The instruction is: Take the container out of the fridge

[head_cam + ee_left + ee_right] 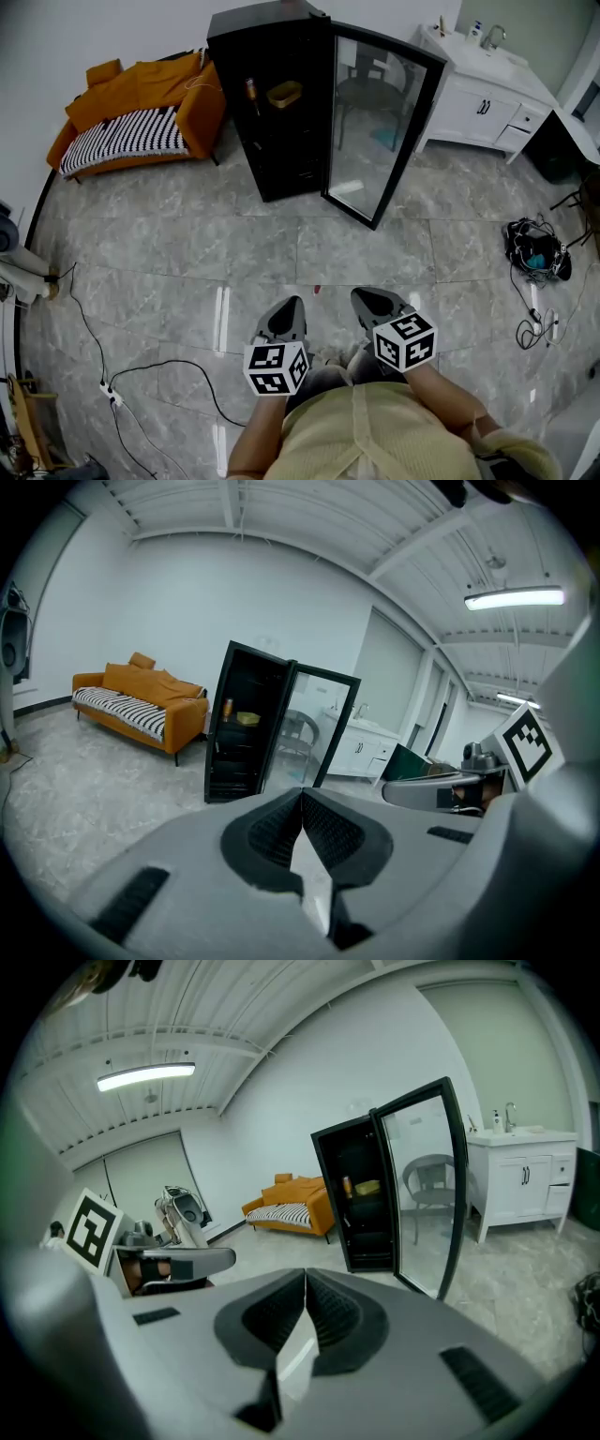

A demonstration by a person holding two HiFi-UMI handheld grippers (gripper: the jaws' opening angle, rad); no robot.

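Nearest the lens, the left gripper point(289, 307) is noted with jaws clenched tip to tip and nothing between them. The right gripper point(367, 300), just beside it, is found equally clenched and empty. Both are held over the floor point(169, 272). Farther off, an orange sofa point(141, 103) is recorded at the left, then the fridge point(267, 141), well apart from both grippers. On an upper shelf inside, a bottle point(251, 91) is seen at the left edge and the yellow container point(284, 93) beside it. The glass door point(375, 122) is swung open to the right. The container lies almost straight ahead of the left gripper, judged the nearer. Its long axis appears to run across the shelf.
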